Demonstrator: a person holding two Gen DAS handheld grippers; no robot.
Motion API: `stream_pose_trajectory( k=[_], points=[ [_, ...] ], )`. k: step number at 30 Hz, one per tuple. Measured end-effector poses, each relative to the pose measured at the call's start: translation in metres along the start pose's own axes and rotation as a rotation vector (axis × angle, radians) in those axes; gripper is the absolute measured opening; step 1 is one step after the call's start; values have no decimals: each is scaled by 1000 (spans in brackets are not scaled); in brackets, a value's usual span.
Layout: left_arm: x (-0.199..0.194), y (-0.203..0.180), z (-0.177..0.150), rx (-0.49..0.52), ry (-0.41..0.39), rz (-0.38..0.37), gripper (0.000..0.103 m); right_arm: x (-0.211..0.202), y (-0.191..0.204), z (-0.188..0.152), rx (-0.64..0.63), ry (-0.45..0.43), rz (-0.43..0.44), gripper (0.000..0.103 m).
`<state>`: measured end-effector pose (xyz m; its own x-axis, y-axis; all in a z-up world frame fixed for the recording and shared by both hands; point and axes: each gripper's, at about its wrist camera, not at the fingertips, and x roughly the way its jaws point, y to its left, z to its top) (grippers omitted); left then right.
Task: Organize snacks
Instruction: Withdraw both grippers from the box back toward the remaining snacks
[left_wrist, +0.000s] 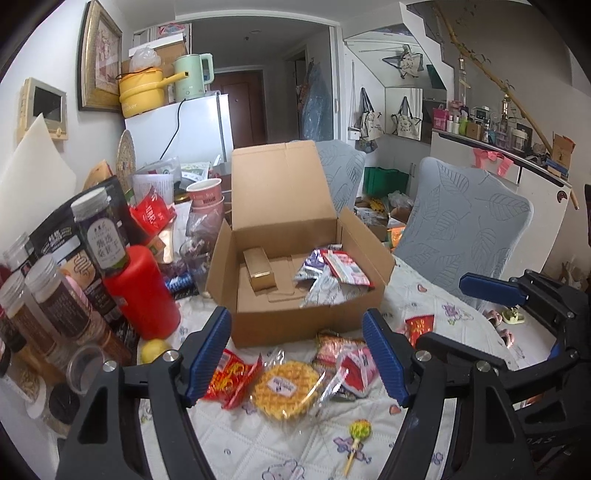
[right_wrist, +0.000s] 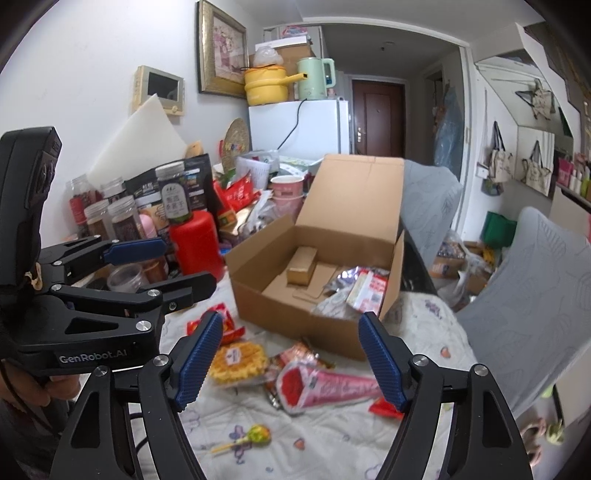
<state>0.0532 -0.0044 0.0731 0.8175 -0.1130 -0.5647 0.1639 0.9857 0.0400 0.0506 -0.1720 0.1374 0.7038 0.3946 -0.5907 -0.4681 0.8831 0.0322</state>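
Note:
An open cardboard box (left_wrist: 258, 325) (right_wrist: 280, 314) stands on the quilted table and holds a small gold box (left_wrist: 260, 273) (right_wrist: 303, 267) and several snack packets (left_wrist: 332, 277) (right_wrist: 358, 288). In front of it lie a round waffle (left_wrist: 284, 387) (right_wrist: 236, 360), a red-yellow packet (left_wrist: 231, 376), a pink cone-shaped pack (right_wrist: 325, 386) (left_wrist: 356, 371) and a lollipop (left_wrist: 358, 434) (right_wrist: 255, 435). My left gripper (left_wrist: 297, 360) is open and empty above the waffle. My right gripper (right_wrist: 290, 363) is open and empty above the pink cone pack.
Jars (left_wrist: 55, 302), a red bottle (left_wrist: 142, 291) (right_wrist: 197, 247) and bags crowd the table's left side. A lemon (left_wrist: 155, 349) lies by the red bottle. Grey chairs (left_wrist: 461, 229) (right_wrist: 532, 288) stand at the right. A small red packet (left_wrist: 419, 326) lies right of the box.

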Motion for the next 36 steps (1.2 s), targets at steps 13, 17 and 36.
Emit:
stream_pose_trajectory(
  k=[13,17,36],
  points=[
    [11,10,-52,-96,121,-3,73,18,8,-53,97,119,19,77],
    [20,13,-69,-120,169,0,73,33,10,-74,148,186,40,77],
    [53,50,-131,-274,317,-36,73,91,15,-119,247,362,96,65]
  ],
)
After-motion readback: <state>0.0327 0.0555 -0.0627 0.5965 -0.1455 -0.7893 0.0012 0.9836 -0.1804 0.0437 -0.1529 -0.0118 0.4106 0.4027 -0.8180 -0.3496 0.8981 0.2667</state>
